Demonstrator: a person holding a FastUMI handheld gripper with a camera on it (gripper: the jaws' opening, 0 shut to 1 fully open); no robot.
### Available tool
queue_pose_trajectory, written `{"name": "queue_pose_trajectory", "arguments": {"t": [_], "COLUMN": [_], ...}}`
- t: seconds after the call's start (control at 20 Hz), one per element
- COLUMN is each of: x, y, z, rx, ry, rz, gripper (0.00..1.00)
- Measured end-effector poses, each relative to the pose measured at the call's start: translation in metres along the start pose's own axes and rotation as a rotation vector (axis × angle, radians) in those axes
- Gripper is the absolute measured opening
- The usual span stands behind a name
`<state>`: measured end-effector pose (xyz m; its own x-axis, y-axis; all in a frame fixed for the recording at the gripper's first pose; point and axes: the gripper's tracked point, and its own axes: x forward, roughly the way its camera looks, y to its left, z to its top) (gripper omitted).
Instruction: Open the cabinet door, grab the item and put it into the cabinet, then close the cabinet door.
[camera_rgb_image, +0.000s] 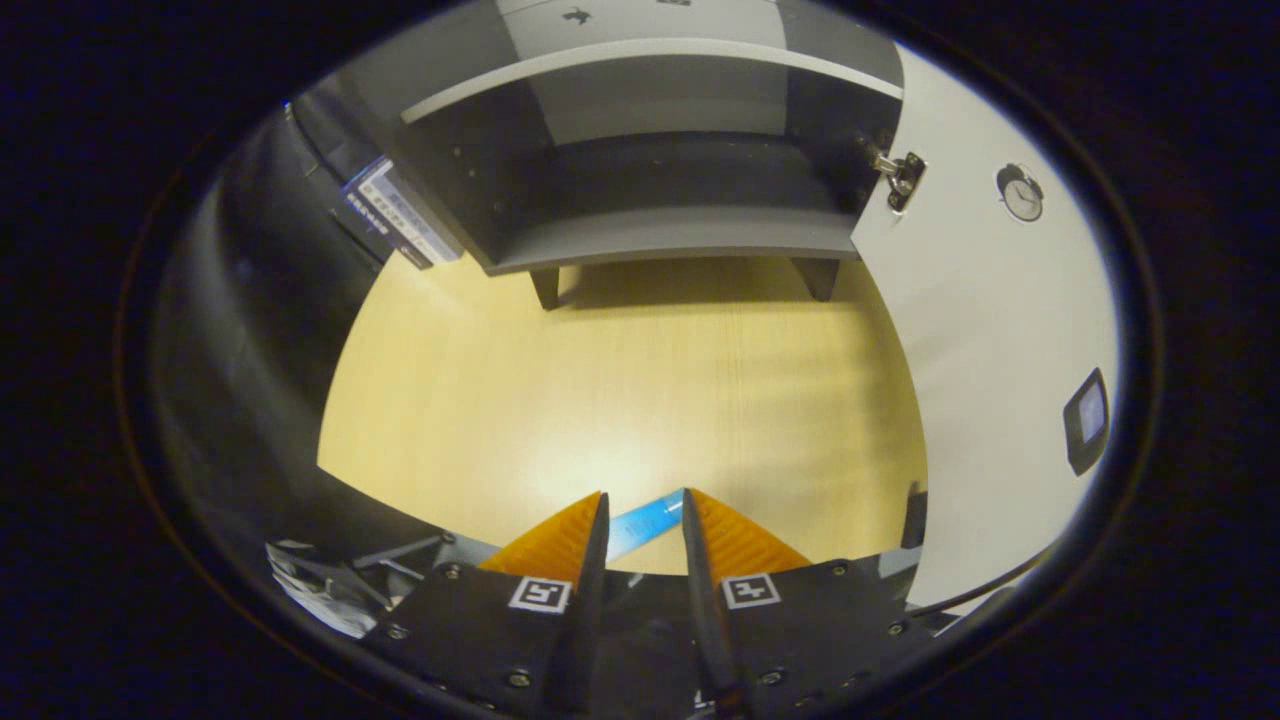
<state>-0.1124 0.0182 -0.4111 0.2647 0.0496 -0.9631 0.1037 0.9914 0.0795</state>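
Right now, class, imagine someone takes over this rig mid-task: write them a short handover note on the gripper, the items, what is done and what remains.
Gripper: closed on the light blue slim item, which sits between both fingers.
Grey cabinet: beyond the fingers on the pale wooden table; its white door stands swung open.
Done: door opened, item grabbed.
Left: carry the item ahead onto the cabinet's lower shelf, release, then shut the door.

Booth: tabletop (640, 400), open cabinet (660, 190).
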Motion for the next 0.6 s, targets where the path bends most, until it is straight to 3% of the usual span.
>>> {"name": "queue_pose_trajectory", "arguments": {"t": [0.25,0.3,0.6], "x": [0.02,0.023,0.045], "y": [0.002,0.004,0.019], "z": [-0.017,-0.018,-0.029], "rx": [-0.306,-0.38,-0.807], "ry": [-0.012,-0.014,0.047], "rz": [-0.018,-0.015,0.047], "gripper": [0.61,0.7,0.71]}}
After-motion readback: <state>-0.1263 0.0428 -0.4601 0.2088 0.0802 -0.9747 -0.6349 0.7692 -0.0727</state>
